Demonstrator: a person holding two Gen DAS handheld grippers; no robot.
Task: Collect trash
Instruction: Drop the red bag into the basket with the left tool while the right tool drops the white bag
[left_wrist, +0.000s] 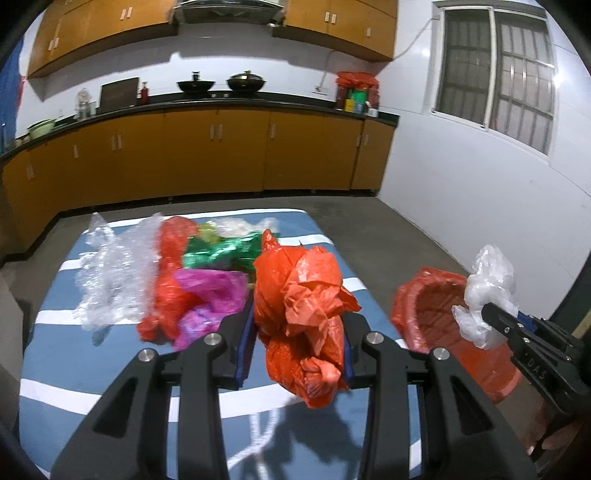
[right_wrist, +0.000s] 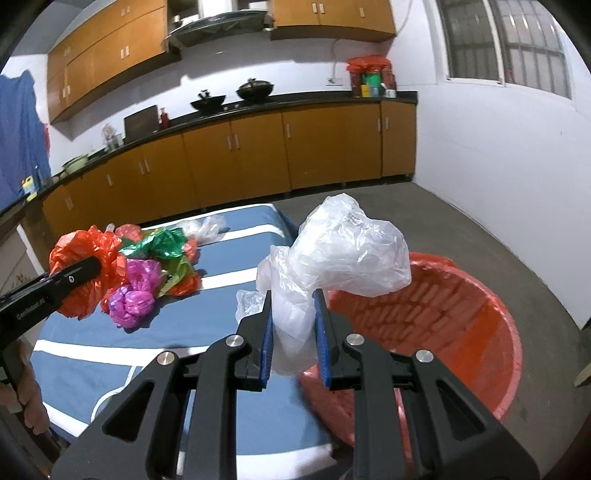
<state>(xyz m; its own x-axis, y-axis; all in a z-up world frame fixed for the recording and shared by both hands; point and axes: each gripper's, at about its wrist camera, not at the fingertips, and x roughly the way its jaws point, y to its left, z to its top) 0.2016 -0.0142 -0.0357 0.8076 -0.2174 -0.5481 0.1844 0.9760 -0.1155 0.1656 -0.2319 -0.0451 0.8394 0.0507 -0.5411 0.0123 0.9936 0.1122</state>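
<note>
My left gripper is shut on a crumpled orange plastic bag, held above the blue striped table; the right wrist view shows the same orange bag at far left. My right gripper is shut on a crumpled clear white plastic bag, hanging over the near rim of the red bin. In the left wrist view that white bag sits at the right, above the bin. More bags lie on the table: clear, red, magenta, green.
The red bin stands on the concrete floor just right of the table. A counter with orange cabinets, two woks and jars runs along the far wall. A white wall with a barred window is on the right.
</note>
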